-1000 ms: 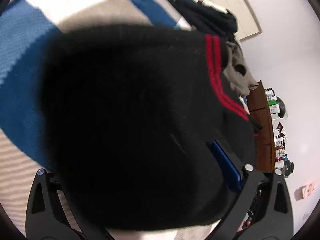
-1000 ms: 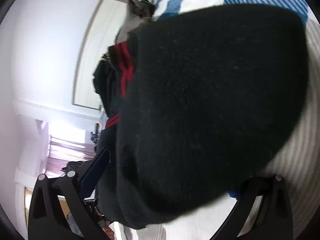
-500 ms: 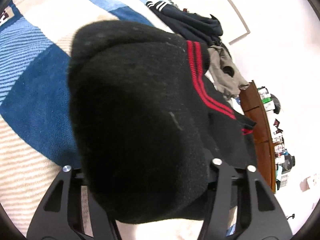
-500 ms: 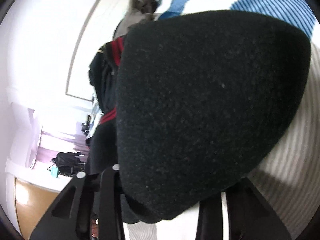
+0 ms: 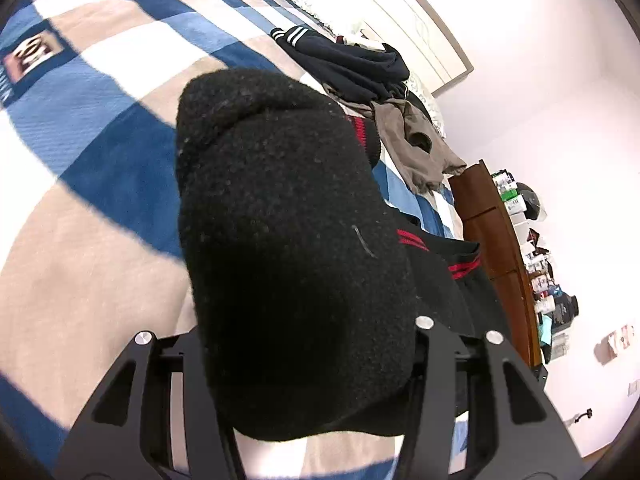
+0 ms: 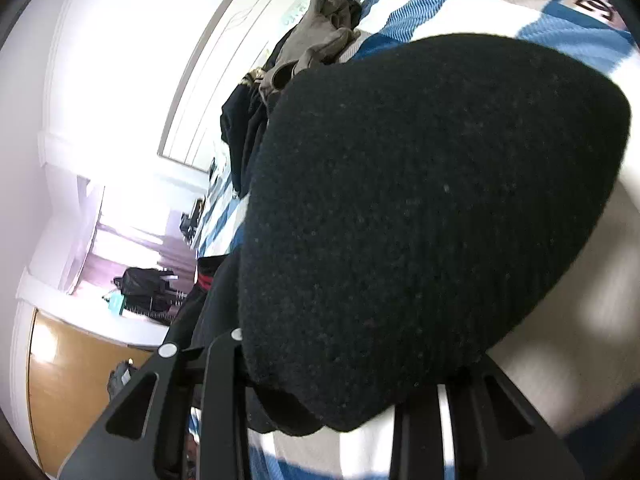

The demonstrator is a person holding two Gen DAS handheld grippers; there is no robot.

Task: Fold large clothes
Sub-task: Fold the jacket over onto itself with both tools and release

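A black sweater (image 5: 288,248) with red stripes, seemingly at its trim, overlies a blue, white and beige checked blanket (image 5: 100,128).

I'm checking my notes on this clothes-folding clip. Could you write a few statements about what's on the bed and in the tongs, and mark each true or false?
1. Both tongs grip the black knit garment. True.
2. That garment has yellow stripes. False: its stripes are red.
3. The bedspread is blue, white and beige. True.
4. No other clothes lie on the bed. False: a navy garment and a tan garment are piled behind.
5. A wooden cabinet stands beside the bed. True.
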